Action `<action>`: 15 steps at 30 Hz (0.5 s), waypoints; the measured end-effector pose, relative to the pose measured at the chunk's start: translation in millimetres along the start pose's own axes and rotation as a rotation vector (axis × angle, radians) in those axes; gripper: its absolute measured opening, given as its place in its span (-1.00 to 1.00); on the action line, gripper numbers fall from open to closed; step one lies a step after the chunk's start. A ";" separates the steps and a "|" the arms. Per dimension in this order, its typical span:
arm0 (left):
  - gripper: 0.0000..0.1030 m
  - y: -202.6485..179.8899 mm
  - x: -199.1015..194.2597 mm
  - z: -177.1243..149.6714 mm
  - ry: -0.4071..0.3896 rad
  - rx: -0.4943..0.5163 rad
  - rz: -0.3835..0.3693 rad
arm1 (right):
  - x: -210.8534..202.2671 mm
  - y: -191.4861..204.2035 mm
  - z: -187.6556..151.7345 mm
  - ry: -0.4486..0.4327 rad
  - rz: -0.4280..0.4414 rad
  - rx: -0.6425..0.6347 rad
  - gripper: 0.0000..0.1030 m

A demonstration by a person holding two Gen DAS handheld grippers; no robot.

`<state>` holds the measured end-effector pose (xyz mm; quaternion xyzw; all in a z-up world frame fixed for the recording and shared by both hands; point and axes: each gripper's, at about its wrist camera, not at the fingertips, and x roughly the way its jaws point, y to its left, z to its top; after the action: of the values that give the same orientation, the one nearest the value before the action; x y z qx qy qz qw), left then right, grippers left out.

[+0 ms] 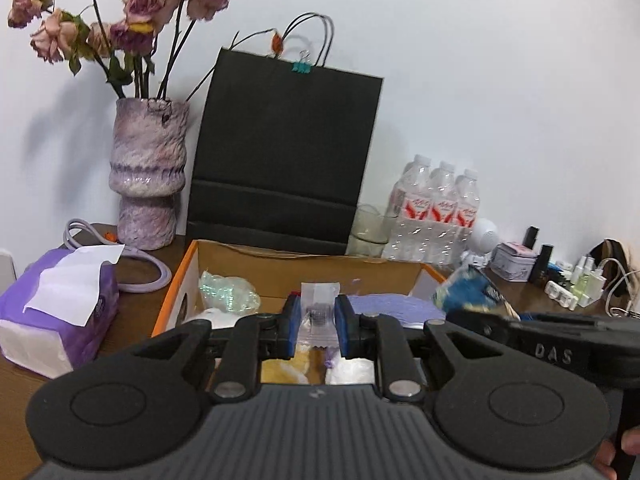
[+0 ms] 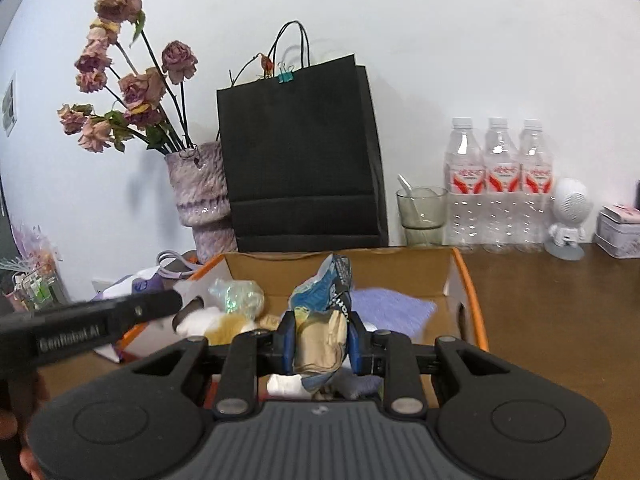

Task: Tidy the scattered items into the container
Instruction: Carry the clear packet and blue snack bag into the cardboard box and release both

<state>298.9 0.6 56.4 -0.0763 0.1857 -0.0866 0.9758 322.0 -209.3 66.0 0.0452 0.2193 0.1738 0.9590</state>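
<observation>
White wall and a brown counter [image 2: 560, 300] frame the cardboard box [image 2: 460, 276], which sits near the black bag [image 2: 300, 152] and already holds a purple cloth [image 2: 392, 304] and other bits. Over that box, the left claw [image 1: 318, 322] pinches a small clear packet [image 1: 318, 308] and the right claw [image 2: 320, 340] grips a crumpled blue snack bag [image 2: 324, 300]. Both claws hang close together, so they may knock each other on release; the thin packet could cling to a pad, and the springy bag might tumble over the box's right wall onto the counter.
</observation>
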 end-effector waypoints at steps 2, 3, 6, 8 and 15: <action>-0.63 5.4 10.2 1.5 0.005 -0.004 0.014 | 12.3 0.5 5.6 0.003 0.000 -0.001 -0.53; -0.63 8.1 14.8 2.2 0.005 -0.006 0.020 | 17.9 0.8 7.3 0.005 0.002 0.002 -0.53; -0.63 15.2 29.5 2.7 0.015 -0.001 0.042 | 33.7 2.8 8.1 0.028 0.005 -0.004 -0.53; -0.63 18.7 38.0 0.3 0.034 -0.001 0.053 | 41.3 4.8 4.7 0.049 -0.001 -0.022 -0.53; -0.59 25.5 48.5 -6.0 0.071 0.008 0.069 | 51.4 4.7 -3.0 0.096 -0.031 -0.036 -0.44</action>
<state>344.7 15.2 29.3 -0.0630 0.2226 -0.0565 0.9712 362.6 -186.7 43.2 0.0162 0.2627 0.1651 0.9505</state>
